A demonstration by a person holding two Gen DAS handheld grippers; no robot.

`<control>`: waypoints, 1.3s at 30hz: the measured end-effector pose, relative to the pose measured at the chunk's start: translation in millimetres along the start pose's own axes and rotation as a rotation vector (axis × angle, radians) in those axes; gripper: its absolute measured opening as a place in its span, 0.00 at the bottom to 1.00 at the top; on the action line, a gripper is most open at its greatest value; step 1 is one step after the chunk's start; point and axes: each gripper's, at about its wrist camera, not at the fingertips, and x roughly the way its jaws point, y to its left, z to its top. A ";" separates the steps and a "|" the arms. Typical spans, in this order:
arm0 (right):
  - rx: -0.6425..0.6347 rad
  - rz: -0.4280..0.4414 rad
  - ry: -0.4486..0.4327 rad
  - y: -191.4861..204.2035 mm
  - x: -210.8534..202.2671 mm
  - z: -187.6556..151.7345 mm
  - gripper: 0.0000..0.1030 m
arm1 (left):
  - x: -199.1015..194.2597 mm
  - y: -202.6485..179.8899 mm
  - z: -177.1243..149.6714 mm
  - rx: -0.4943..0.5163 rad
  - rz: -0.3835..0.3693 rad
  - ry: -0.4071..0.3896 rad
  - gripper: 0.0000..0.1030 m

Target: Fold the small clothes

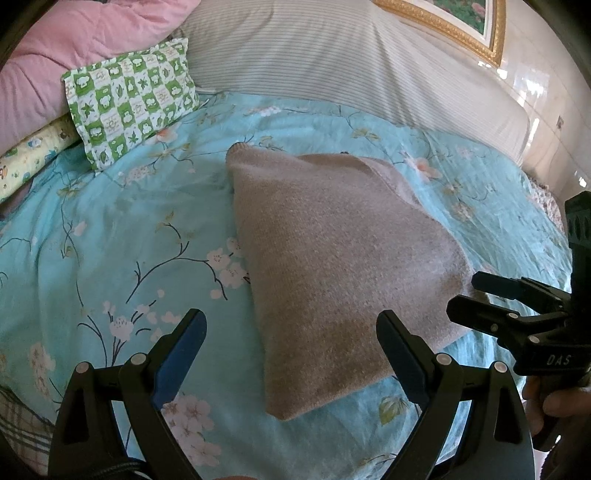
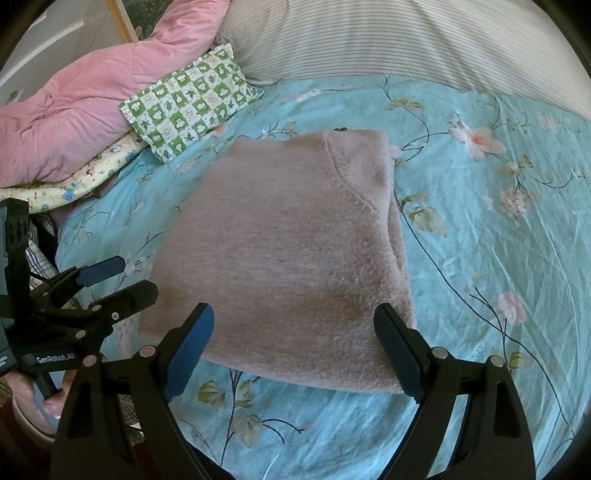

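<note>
Overhead, folded sweater [image 2: 280, 251] (beige), floral bedsheet [image 2: 480, 258], pillows [image 1: 129, 107]

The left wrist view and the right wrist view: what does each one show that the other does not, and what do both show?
Only the left wrist view shows the gold picture frame in full, hanging on the glossy tiled wall.

Only the right wrist view shows the sweater's seam line clearly.

Both show the folded beige sweater lying on the blue floral sheet, the green checked pillow, the pink quilt and the striped bedding. Both show the left gripper and the right gripper, open and holding nothing.
</note>
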 end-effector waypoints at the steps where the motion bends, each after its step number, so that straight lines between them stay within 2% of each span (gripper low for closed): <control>1: -0.001 0.000 0.000 0.1 -0.2 0.3 0.86 | -0.1 0.0 -0.1 0.000 0.001 0.000 0.91; 39: -0.006 -0.002 0.000 5.5 -1.6 1.4 0.86 | -1.8 -4.5 2.2 -0.005 -0.003 -0.004 0.91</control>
